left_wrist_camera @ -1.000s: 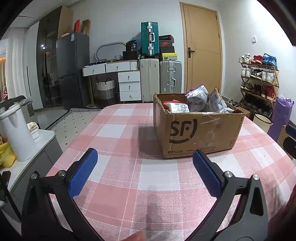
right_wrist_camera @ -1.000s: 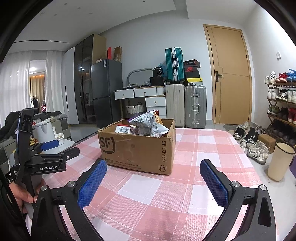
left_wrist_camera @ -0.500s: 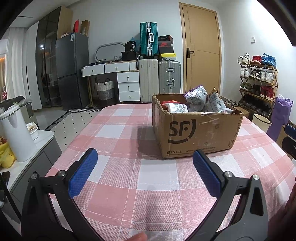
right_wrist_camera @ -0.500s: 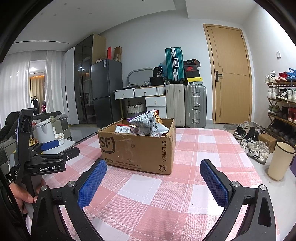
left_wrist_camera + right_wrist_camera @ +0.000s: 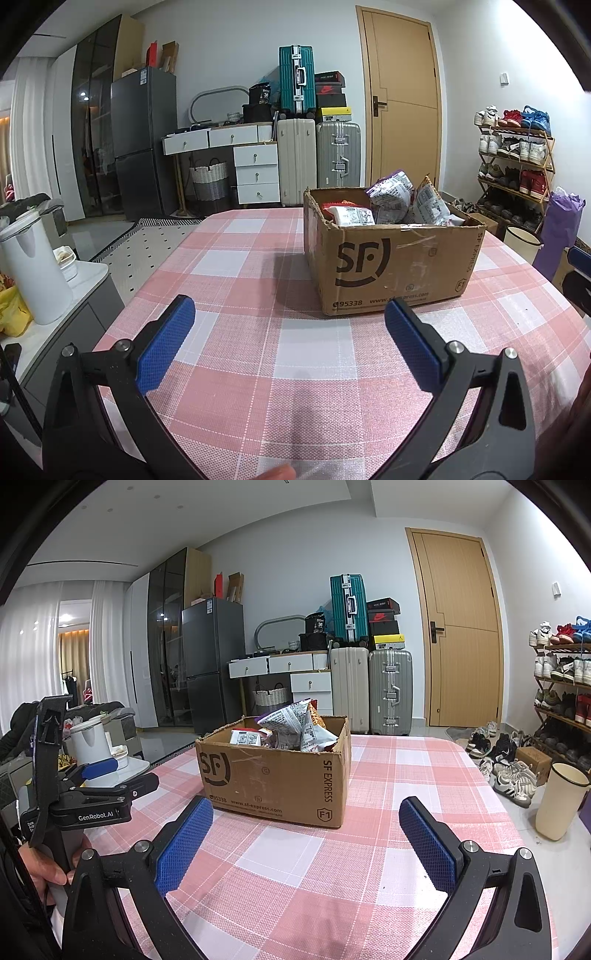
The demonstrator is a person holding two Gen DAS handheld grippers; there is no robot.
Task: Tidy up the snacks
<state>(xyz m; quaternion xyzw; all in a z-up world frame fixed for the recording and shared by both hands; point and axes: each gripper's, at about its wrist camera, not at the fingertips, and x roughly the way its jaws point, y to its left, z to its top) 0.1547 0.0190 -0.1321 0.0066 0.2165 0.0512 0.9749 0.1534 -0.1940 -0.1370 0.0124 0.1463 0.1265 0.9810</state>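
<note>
Pink-and-white checked table (image 5: pixel 258 354), open cardboard box (image 5: pixel 391 266) of snack packets (image 5: pixel 391 192) on it

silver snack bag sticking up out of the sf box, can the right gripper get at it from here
Probably yes: the right gripper is open, the cardboard box has no lid, and the silver snack bag pokes above its rim with bare tablecloth between.

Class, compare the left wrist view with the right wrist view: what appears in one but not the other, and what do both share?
Only the left wrist view shows the purple bag beside the shoe rack, and a yellow bag at the far left edge.

Only the right wrist view shows the whole left claw from the side, held in a hand, plus the loose shoes on the floor.

Both show the cardboard box holding snack packets on the checked tablecloth, the suitcases, the door, and an open, empty claw; the right claw shows in its own view.
</note>
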